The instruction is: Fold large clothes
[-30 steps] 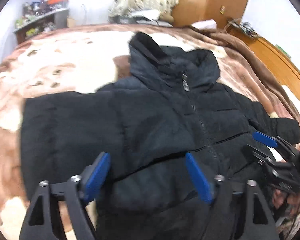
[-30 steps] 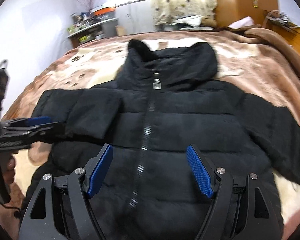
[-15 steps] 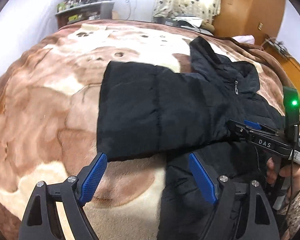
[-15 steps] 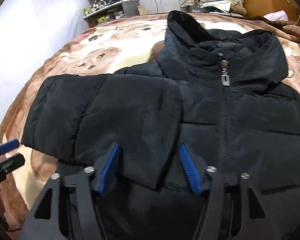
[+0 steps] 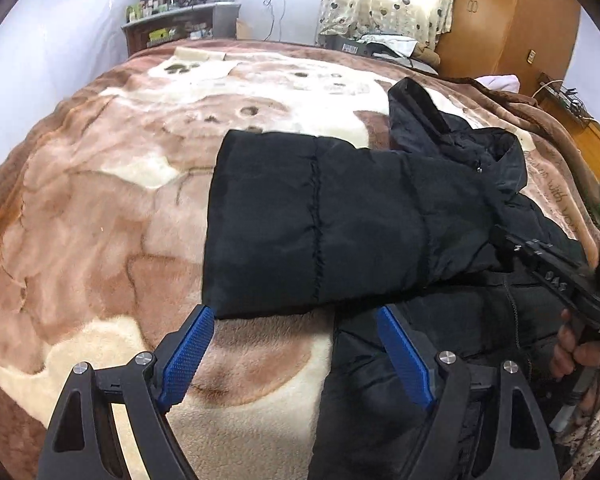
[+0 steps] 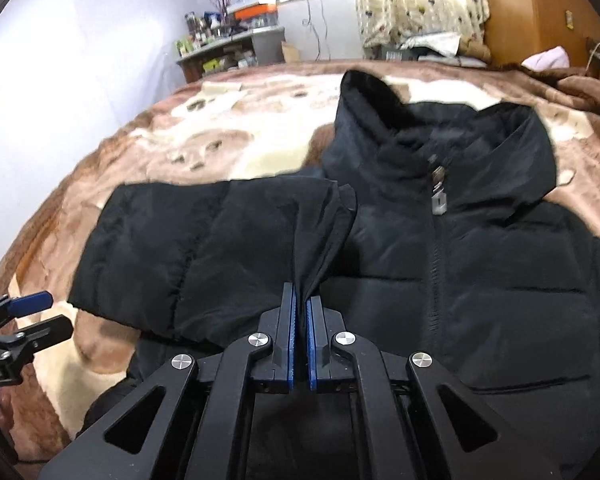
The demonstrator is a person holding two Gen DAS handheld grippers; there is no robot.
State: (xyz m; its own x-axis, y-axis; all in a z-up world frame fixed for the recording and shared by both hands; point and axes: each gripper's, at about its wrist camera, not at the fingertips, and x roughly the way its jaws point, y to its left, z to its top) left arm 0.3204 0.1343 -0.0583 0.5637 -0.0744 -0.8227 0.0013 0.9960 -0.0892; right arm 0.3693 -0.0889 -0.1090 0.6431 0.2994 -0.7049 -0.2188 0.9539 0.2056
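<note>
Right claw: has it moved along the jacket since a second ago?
Yes. The right claw was below the zipper pull; now it sits left of it, its jaws having just closed on a pinch of the jacket sleeve.

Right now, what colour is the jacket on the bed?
Black; the jacket shows best in the right wrist view.

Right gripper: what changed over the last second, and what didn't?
The right gripper went from wide open over the jacket's front to shut, its jaws just having closed on a fold of fabric at the sleeve. The left gripper swung toward the sleeve's cuff and stayed open, holding nothing. The jacket stays zipped, flat on the blanket.
</note>
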